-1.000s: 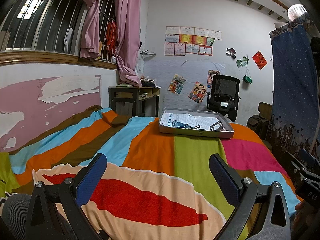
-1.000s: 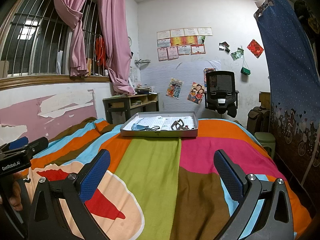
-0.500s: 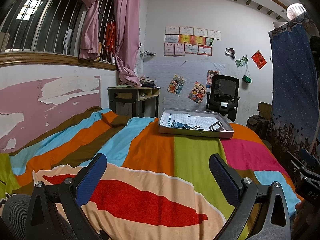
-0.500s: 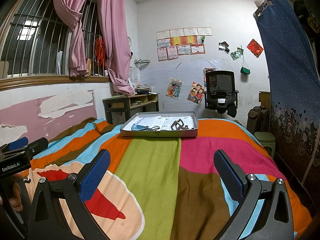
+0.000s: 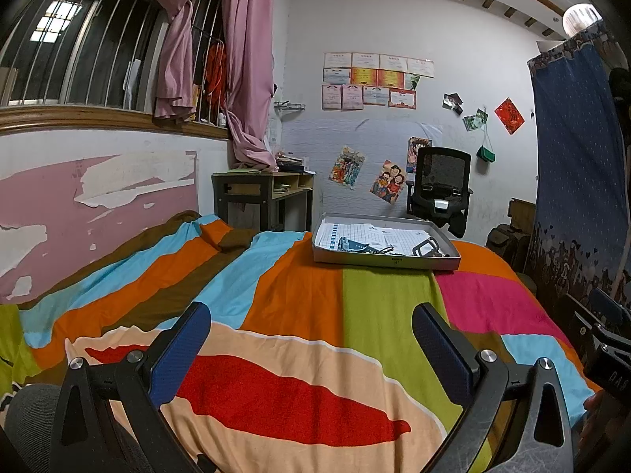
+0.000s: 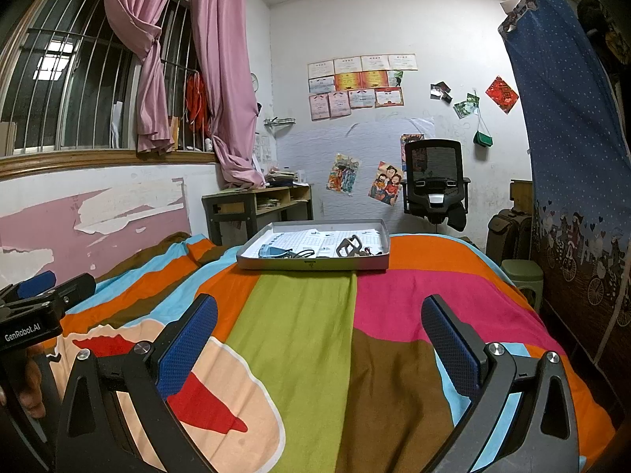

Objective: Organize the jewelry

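Observation:
A shallow grey tray [image 5: 386,262] [image 6: 311,264] lined with gridded paper rests far out on the striped bedspread. Inside lie a blue band [image 6: 272,251] at its left and a dark strap-like piece [image 6: 349,245] [image 5: 428,246] at its right, with thin dark cords between them. My left gripper [image 5: 311,339] hovers open above the near end of the bed, well short of the tray, with nothing between its blue pads. My right gripper [image 6: 321,333] is likewise open and holds nothing. Each gripper shows at the edge of the other's view.
A colourful bedspread [image 5: 307,315] covers the bed. The peeling pink wall [image 5: 98,197] runs along its left side. Beyond the bed stand a wooden desk [image 5: 260,197] and a black office chair [image 5: 441,189]. A blue curtain [image 6: 572,157] hangs at the right, with a green stool [image 6: 520,276] below.

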Action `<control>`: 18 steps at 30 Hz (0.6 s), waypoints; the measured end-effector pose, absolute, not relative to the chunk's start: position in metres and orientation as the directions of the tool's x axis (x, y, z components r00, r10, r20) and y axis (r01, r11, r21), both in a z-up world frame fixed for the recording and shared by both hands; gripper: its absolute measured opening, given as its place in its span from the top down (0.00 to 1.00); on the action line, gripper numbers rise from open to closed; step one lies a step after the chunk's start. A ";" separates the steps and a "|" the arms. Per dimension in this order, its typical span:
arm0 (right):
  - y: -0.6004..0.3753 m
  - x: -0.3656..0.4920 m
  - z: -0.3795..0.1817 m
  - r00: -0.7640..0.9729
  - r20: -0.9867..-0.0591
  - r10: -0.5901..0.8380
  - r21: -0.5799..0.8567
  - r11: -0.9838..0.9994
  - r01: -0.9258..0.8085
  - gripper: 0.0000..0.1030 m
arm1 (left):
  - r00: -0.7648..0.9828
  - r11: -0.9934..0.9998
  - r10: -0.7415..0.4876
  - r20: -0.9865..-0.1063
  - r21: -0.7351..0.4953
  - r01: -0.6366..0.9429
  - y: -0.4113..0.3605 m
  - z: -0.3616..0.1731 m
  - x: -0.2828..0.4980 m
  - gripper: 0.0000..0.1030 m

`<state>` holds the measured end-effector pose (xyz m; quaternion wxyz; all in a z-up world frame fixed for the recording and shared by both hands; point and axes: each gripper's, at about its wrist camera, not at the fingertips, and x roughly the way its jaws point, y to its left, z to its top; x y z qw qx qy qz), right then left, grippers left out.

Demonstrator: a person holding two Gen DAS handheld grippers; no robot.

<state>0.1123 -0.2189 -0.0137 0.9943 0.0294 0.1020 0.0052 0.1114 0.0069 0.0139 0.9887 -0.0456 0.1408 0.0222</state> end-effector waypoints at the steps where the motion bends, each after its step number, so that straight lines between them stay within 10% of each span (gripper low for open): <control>1: -0.219 0.112 -0.014 0.979 -0.202 0.017 0.060 0.998 -0.005 0.01 | 0.959 0.995 0.031 -0.280 -0.084 -0.057 0.006 0.014 0.111 0.00; 18: -0.219 0.112 -0.015 0.979 -0.202 0.016 0.060 0.998 -0.003 0.01 | 0.963 0.997 0.034 -0.268 -0.055 -0.051 0.030 0.019 0.120 0.00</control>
